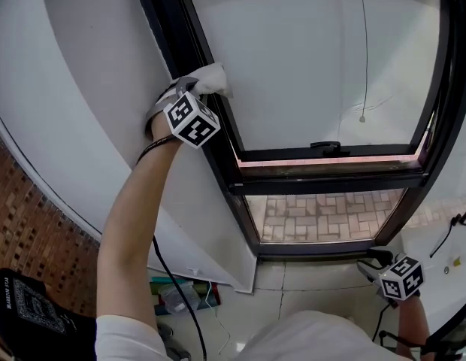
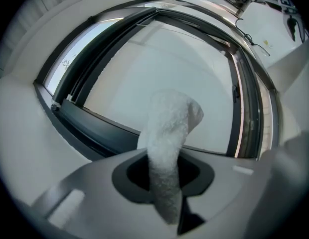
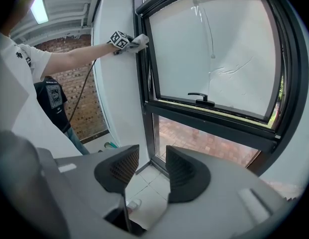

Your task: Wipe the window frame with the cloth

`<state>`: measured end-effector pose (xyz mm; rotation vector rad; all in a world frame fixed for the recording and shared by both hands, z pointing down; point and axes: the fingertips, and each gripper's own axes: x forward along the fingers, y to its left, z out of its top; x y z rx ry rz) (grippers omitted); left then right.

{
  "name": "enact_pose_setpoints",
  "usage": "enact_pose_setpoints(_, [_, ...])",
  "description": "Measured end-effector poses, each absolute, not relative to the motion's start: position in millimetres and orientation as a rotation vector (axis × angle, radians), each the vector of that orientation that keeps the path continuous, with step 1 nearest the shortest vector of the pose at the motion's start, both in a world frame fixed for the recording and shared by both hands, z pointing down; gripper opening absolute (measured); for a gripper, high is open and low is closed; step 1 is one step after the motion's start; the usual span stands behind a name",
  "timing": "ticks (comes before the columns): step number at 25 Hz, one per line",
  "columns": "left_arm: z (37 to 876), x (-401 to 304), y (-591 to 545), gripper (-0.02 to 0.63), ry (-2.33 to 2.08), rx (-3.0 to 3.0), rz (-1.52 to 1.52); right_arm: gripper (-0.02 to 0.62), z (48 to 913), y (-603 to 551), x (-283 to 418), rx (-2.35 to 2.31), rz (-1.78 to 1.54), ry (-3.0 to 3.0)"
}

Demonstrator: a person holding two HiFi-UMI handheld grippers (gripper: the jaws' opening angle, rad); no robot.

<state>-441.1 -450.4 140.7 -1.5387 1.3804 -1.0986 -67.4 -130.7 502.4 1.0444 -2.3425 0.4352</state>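
Observation:
My left gripper [image 1: 194, 90] is raised to the left upright of the dark window frame [image 1: 210, 149] and is shut on a white cloth [image 1: 213, 79]. The cloth's free end presses against that upright. In the left gripper view the cloth [image 2: 167, 148] stands up out of the closed jaws, with the frame [image 2: 89, 121] just beyond it. My right gripper [image 1: 376, 265] hangs low at the lower right, near the frame's bottom corner; its jaws [image 3: 153, 169] stand apart with nothing between them. The right gripper view also shows the left gripper [image 3: 129, 43] and cloth [image 3: 141, 40] on the frame.
A black handle [image 1: 325, 147] sits on the sash's bottom rail. White wall [image 1: 83, 96] borders the frame on the left, brick wall [image 1: 22, 232] further left. Floor tiles [image 1: 293, 292] and some items [image 1: 177, 295] lie below. A cable [image 1: 173, 292] trails from the left arm.

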Motion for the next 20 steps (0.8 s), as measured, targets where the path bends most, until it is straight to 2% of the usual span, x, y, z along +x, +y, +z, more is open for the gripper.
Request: enact_pose_setpoints(20, [319.3,-440.7,-463.8,0.100,1.324,-1.642,-1.192,0.169,513.8,-116.9,-64.0,1.048,0.482,-2.276])
